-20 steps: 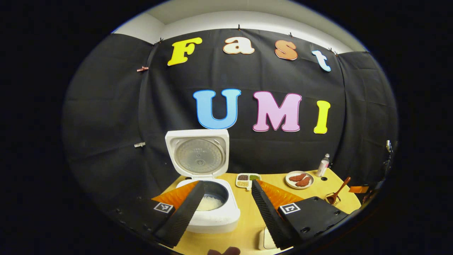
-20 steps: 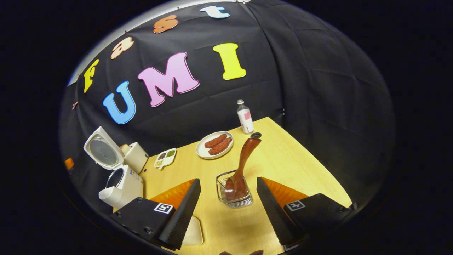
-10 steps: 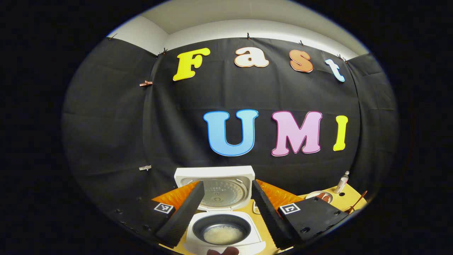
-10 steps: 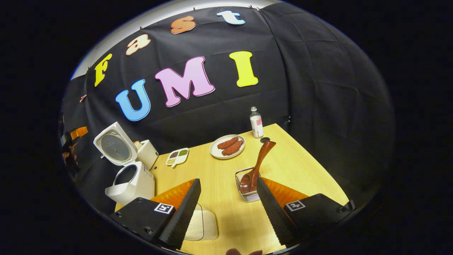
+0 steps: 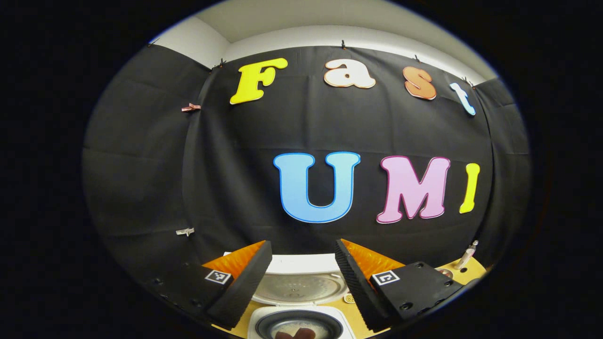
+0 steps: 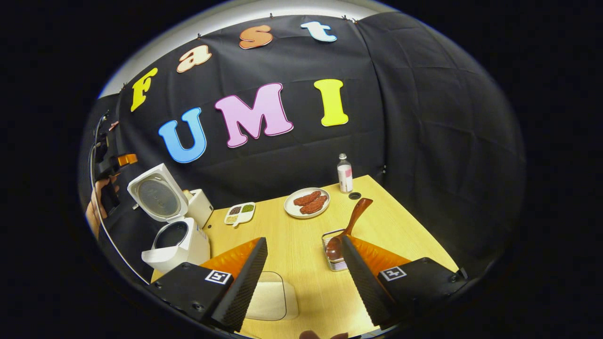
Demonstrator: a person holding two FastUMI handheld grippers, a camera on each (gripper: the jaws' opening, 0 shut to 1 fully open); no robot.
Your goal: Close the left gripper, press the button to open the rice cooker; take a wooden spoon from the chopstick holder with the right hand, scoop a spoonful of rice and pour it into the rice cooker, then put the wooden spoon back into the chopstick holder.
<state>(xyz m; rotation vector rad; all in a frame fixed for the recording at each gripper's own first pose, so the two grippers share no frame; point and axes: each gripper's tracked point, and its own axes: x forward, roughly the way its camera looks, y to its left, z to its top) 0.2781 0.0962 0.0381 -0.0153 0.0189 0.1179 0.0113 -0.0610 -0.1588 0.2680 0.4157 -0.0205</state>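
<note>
The white rice cooker [image 6: 176,242] stands at the table's left end with its lid [image 6: 157,197] swung up. The wooden spoon [image 6: 348,228] leans in the wire chopstick holder [image 6: 335,254], bowl down. My right gripper [image 6: 304,278] hangs open above the table, and the holder sits just inside its right finger [image 6: 358,278]. My left gripper [image 5: 301,278] is open above the cooker, with the raised lid [image 5: 299,285] and the dark inner pot [image 5: 299,325] between its fingers. In the right gripper view the left gripper [image 6: 113,165] is held by a hand above the cooker.
A pale container [image 6: 271,301] lies on the table under my right gripper. Farther back stand a divided dish of grains [image 6: 239,213], a plate of brown food [image 6: 307,203] and a small bottle [image 6: 345,173]. A second white box [image 6: 200,207] sits behind the cooker.
My right gripper has drawn back from the holder, leaving the spoon in it. My left gripper has risen and tilted up, so the cooker has slid to the bottom of its view.
</note>
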